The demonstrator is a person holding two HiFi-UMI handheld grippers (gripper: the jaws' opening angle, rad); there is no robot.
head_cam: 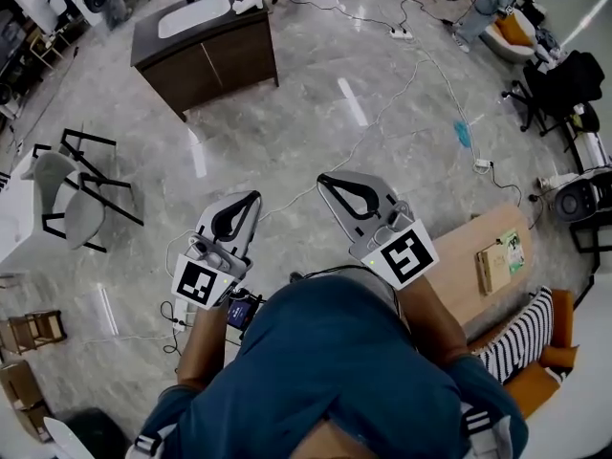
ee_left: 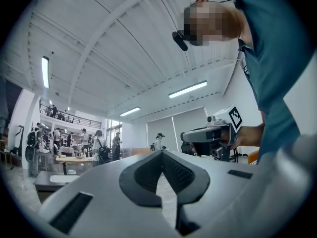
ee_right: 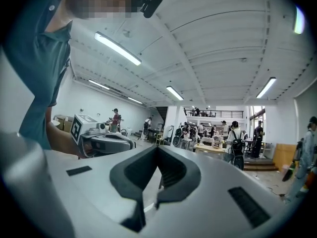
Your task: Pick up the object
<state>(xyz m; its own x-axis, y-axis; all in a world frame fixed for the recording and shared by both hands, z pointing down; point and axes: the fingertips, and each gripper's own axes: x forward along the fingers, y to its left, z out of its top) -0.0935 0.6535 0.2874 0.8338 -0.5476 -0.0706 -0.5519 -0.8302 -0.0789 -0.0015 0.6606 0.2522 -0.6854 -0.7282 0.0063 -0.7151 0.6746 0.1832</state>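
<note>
I stand on a grey marble floor with a gripper in each hand, both held level in front of me. My left gripper [head_cam: 252, 198] is shut, its dark padded tips meeting with nothing between them; the left gripper view shows the same [ee_left: 161, 151]. My right gripper [head_cam: 324, 179] is also shut and empty, its tips touching in the right gripper view [ee_right: 157, 148]. Each gripper shows beside the other: the right gripper [ee_left: 208, 133] and the left gripper [ee_right: 101, 140]. I cannot tell which thing here is the object to be picked up.
A dark cabinet with a white basin [head_cam: 206, 41] stands ahead at the far left. Black-framed chairs [head_cam: 76, 194] are at the left. A wooden table [head_cam: 483, 285] with a book lies at my right. Cables [head_cam: 421, 75] cross the floor. People [ee_right: 233, 135] stand far off.
</note>
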